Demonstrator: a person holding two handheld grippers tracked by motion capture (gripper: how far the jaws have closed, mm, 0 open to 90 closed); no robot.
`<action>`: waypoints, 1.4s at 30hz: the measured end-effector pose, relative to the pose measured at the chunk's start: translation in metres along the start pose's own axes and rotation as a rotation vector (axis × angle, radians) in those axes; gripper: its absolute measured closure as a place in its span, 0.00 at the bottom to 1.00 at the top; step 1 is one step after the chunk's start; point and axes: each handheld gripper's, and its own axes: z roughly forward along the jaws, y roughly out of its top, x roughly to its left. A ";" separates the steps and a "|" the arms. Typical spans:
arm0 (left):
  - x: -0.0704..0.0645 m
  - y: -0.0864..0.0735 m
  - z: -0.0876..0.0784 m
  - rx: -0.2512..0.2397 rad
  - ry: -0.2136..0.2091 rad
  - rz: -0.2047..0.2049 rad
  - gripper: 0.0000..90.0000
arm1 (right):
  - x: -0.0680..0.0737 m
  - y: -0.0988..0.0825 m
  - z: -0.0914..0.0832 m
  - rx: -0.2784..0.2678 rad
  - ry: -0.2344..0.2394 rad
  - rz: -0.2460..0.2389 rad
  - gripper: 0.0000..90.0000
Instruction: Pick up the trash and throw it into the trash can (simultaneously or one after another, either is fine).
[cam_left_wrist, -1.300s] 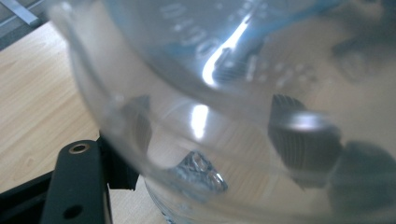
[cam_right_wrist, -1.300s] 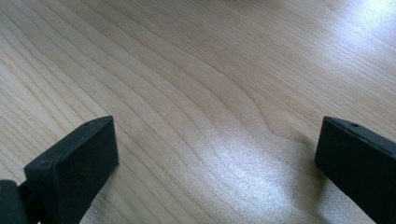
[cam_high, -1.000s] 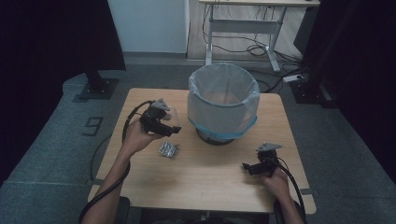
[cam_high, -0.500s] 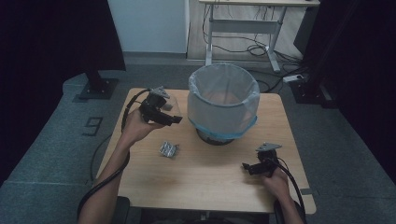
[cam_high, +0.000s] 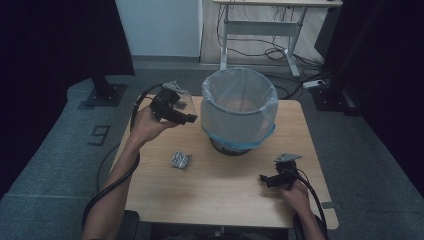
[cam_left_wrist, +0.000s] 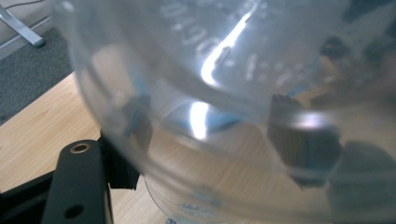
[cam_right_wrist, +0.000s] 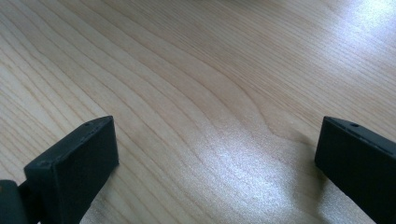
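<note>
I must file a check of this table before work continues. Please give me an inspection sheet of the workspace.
Surface: wooden table, bare wood under the right gripper.
Job's things: clear cup held in the left gripper, beside the lined bin.
Clutter: crumpled foil on the table.
Grippers: left shut on the cup; right gripper open, low over the table.
Cables: one cable trails from the left gripper; wires on the floor behind.
Surroundings: desk frame, dark curtains.

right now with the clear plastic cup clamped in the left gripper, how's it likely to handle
The clear thin-walled plastic cup probably flexes: the left gripper clamps its wall, and the ribbed pads show straight through it. It looks empty, so likely very light. Its glossy, glare-streaked wall may be slippery, so a harder squeeze might dent it rather than secure it.
</note>
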 end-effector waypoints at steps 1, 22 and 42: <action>0.000 0.002 -0.001 -0.001 0.001 0.000 0.35 | 0.000 0.000 0.000 0.000 0.000 0.000 0.00; 0.004 0.042 -0.017 -0.022 0.010 -0.001 0.35 | 0.000 0.000 0.000 -0.001 -0.001 0.000 0.00; -0.002 0.090 0.001 -0.036 0.004 0.020 0.35 | 0.000 0.000 0.000 -0.001 0.001 0.000 0.00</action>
